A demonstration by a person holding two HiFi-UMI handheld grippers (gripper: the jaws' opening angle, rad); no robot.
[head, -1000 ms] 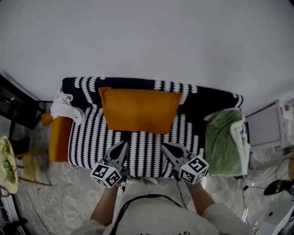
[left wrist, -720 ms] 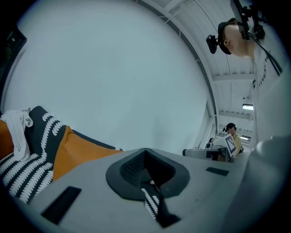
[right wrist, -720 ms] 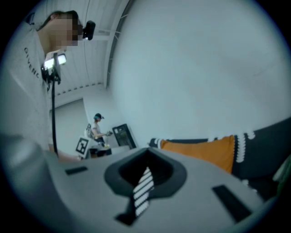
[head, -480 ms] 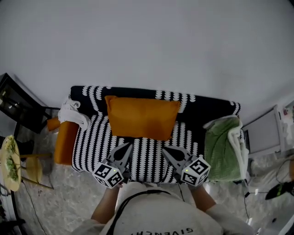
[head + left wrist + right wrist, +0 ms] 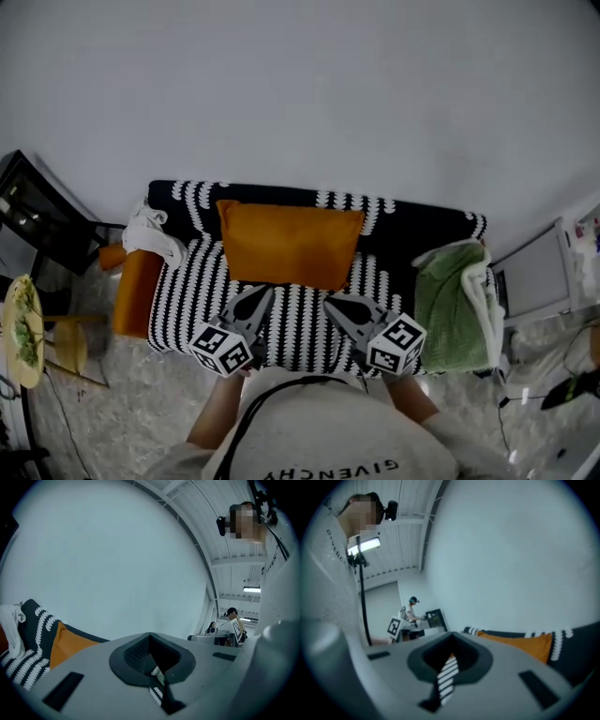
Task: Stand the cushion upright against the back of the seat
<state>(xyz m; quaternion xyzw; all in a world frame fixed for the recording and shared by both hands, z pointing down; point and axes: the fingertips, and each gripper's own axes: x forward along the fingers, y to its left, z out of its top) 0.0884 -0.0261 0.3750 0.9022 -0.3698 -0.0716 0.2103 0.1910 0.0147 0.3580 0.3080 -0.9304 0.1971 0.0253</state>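
Just changed: across the last second the head view has pulled back, so the sofa looks smaller and more of the person's shirt (image 5: 309, 450) fills the bottom edge. Both tools have stayed shut and empty, and the cushion has kept its place.
Meaning for the task: I judge the placing done and the person to be stepping away; nothing here calls for another grasp.
Cushion: the orange cushion (image 5: 289, 246) stands on the striped seat (image 5: 192, 286), its upper edge against the dark back (image 5: 417, 216), left of the middle.
Left tool: the left tool (image 5: 266, 292) has its jaws together with nothing in them, and points toward the cushion's lower left but is apart from it.
Right tool: the right tool (image 5: 330, 302) is likewise closed and empty, near the cushion's lower right corner, not touching.
Hidden: the shirt and both tools cover the seat's front edge.
Cut off: each tool's own view shows only a strip of the cushion, since the tool's grey body fills the lower half.
Hard to make out: from this steep angle it is unclear how squarely the cushion leans, or whether its bottom edge sits flush with the back.
Nearby: a green towel (image 5: 450, 305) is draped over the right arm of the sofa and a white cloth (image 5: 155, 234) over the left.
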